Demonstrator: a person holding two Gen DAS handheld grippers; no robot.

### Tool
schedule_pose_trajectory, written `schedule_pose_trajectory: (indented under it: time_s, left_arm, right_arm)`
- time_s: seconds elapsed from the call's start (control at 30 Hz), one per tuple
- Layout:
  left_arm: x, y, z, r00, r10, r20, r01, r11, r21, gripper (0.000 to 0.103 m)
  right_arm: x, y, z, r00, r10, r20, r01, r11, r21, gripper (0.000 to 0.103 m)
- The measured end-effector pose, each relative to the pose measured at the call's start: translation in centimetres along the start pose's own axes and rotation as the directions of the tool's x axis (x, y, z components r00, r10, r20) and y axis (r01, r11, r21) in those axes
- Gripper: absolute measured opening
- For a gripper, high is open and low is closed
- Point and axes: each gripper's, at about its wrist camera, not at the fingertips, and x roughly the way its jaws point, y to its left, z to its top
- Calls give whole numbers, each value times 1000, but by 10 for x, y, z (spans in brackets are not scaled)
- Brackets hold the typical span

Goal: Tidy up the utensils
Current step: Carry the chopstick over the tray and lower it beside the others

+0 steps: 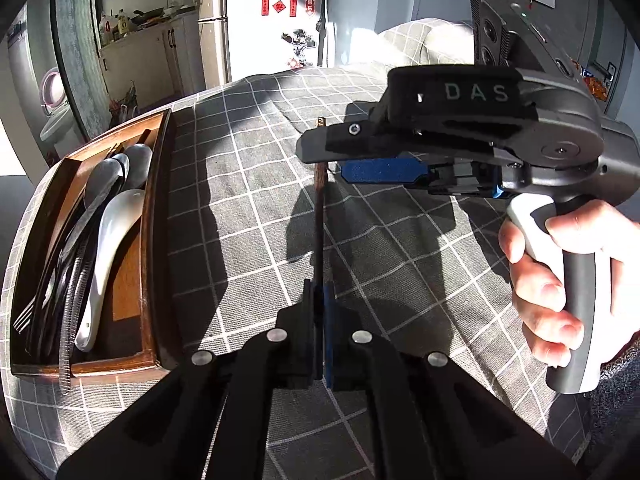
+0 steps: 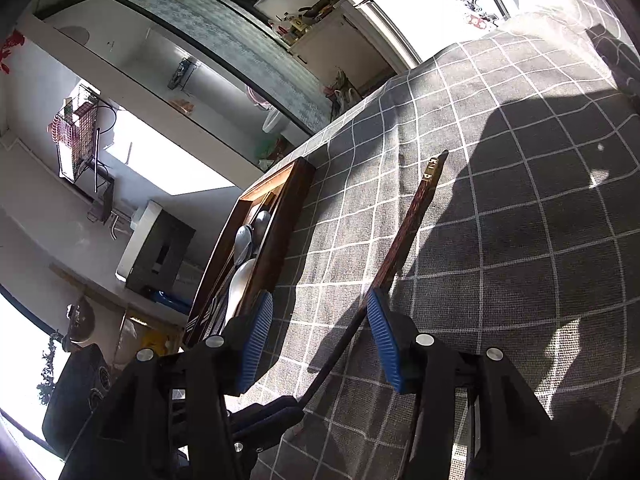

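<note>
My left gripper (image 1: 319, 304) was clamped on the thin end of the chopstick (image 1: 320, 200); the right gripper (image 2: 320, 340) stood half open, stick between its pads, w/o gripping. I judged the right should back clear, then I'd swing the stick left and lay it lengthwise in the wooden tray (image 1: 154, 240) beside the spoons (image 1: 108, 236).

You cannot see where the chopstick (image 1: 319, 216) ends: its thin end vanishes between the pressed pads of your left tongs (image 1: 319, 320), and your right tongs (image 1: 360, 160) cross in front of its upper part. In the right wrist view, the same stick passes behind one blue pad (image 2: 382, 340). Inside the wooden tray (image 1: 158, 240), the dark utensil handles beside the white spoon (image 1: 108, 256) overlap too much to count. The fork's (image 1: 24, 316) shaft is lost among them. Beyond the tray, the kitchen counter items are too small to identify. Your hand (image 1: 560, 280) is cut off by the picture's edge.
</note>
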Motion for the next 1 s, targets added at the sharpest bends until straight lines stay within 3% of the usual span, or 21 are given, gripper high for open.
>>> schedule_pose_trajectory:
  time_s: [0.2, 0.27, 0.3, 0.37, 0.4, 0.67, 1.0]
  left_arm:
    - [-11, -1, 14, 999, -21, 32, 22, 1000, -21, 5]
    - [-14, -7, 14, 999, -30, 35, 30, 1000, -7, 5]
    - [-16, -10, 13, 999, -35, 35, 35, 999, -2, 5]
    - [-20, -15, 11, 999, -32, 41, 31, 999, 11, 5]
    - [-23, -17, 10, 999, -25, 45, 24, 1000, 19, 5]
    - [-38, -1, 0, 997, -38, 73, 38, 999, 9, 5]
    - [-69, 67, -15, 992, 0, 123, 8, 998, -65, 5]
  right_arm:
    - [8, -8, -1, 999, 40, -25, -39, 997, 63, 50]
    - [9, -7, 1, 1000, 19, -16, -18, 998, 62, 49]
    - [9, -7, 2, 1000, 1, -12, 0, 998, 57, 45]
    - [11, -7, 2, 999, -27, -16, 28, 999, 43, 21]
    - [11, -7, 1, 999, -31, -15, 32, 999, 43, 17]
    - [10, 21, -2, 998, -69, -2, 69, 998, -8, 16]
    - [64, 98, 4, 995, -90, -43, 84, 989, -126, 15]
